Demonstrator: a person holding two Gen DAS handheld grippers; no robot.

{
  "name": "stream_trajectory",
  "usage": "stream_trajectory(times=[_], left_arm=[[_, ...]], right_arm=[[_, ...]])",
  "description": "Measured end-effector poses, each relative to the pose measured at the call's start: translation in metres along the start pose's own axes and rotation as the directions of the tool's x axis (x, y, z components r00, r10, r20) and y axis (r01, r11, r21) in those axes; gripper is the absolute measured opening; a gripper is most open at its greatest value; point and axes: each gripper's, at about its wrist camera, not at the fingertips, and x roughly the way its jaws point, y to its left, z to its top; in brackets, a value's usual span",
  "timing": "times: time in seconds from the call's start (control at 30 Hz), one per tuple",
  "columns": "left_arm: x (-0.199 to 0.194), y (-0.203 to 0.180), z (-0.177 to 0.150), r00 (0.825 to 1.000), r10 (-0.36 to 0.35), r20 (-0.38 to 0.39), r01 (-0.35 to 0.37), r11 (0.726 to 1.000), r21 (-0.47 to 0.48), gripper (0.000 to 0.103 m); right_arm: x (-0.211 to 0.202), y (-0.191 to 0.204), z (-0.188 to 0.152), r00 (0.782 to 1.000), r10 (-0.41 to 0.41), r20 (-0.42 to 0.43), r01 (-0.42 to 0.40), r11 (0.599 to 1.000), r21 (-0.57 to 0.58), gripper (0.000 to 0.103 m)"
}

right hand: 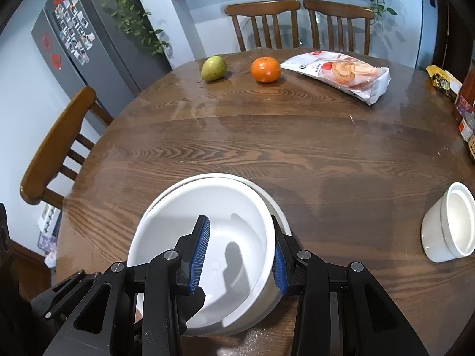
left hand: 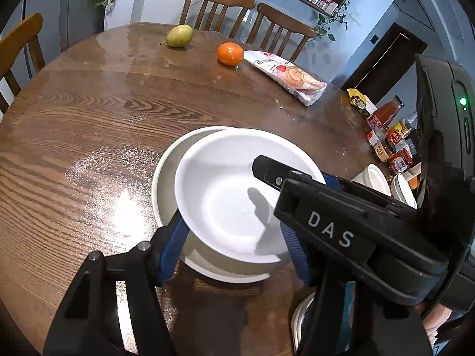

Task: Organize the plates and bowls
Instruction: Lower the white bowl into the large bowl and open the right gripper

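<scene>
A white bowl hangs tilted just above a wider white plate that rests on the round wooden table. My left gripper has its blue pads against the bowl's near edge, one outside on the left and one on the right. My right gripper comes in from the right and clamps the bowl's far rim. In the right wrist view, that right gripper has one pad inside the bowl and one outside its wall, shut on it. The plate shows behind the bowl.
A pear, an orange and a snack bag lie at the table's far side. A white cup-shaped bowl lies tipped at the right, near more bowls and jars. Chairs ring the table.
</scene>
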Motion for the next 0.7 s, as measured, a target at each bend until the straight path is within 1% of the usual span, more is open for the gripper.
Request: stream_trajectory(times=[0.1, 0.27, 0.43, 0.5, 0.57, 0.63, 0.7], left_arm=[[0.0026, -0.0001, 0.0006, 1.000, 0.014, -0.001, -0.014, 1.000, 0.005, 0.060], [0.0062, 0.0015, 0.0019, 1.000, 0.018, -0.009, -0.018, 1.000, 0.008, 0.061], [0.0061, 0.0004, 0.0016, 0.999, 0.039, -0.003, -0.039, 0.999, 0.012, 0.061], [0.0043, 0.0007, 0.0012, 0.999, 0.037, 0.000, -0.037, 0.999, 0.011, 0.061], [0.0039, 0.0005, 0.0022, 0.999, 0.039, 0.004, -0.039, 0.999, 0.012, 0.062], [0.0025, 0.0005, 0.0025, 0.999, 0.039, 0.007, -0.039, 0.999, 0.010, 0.062], [-0.0002, 0.0000, 0.0030, 0.999, 0.037, 0.009, -0.037, 0.999, 0.006, 0.062]], right_arm=[[0.0033, 0.0019, 0.0004, 1.000, -0.013, -0.002, 0.013, 1.000, -0.012, 0.041], [0.0068, 0.0027, 0.0010, 0.999, -0.032, -0.005, 0.031, 0.999, -0.025, 0.041], [0.0083, 0.0026, 0.0020, 0.998, -0.065, -0.010, 0.064, 0.997, -0.033, 0.042], [0.0080, 0.0013, 0.0024, 0.998, -0.056, -0.011, 0.055, 0.998, -0.029, 0.044], [0.0070, -0.0002, 0.0025, 0.999, -0.040, -0.015, 0.040, 0.999, -0.023, 0.051], [0.0048, -0.0013, 0.0022, 0.999, -0.031, -0.012, 0.031, 0.999, -0.018, 0.054], [0.0006, -0.0006, 0.0022, 0.999, -0.034, -0.002, 0.034, 0.999, -0.022, 0.055]])
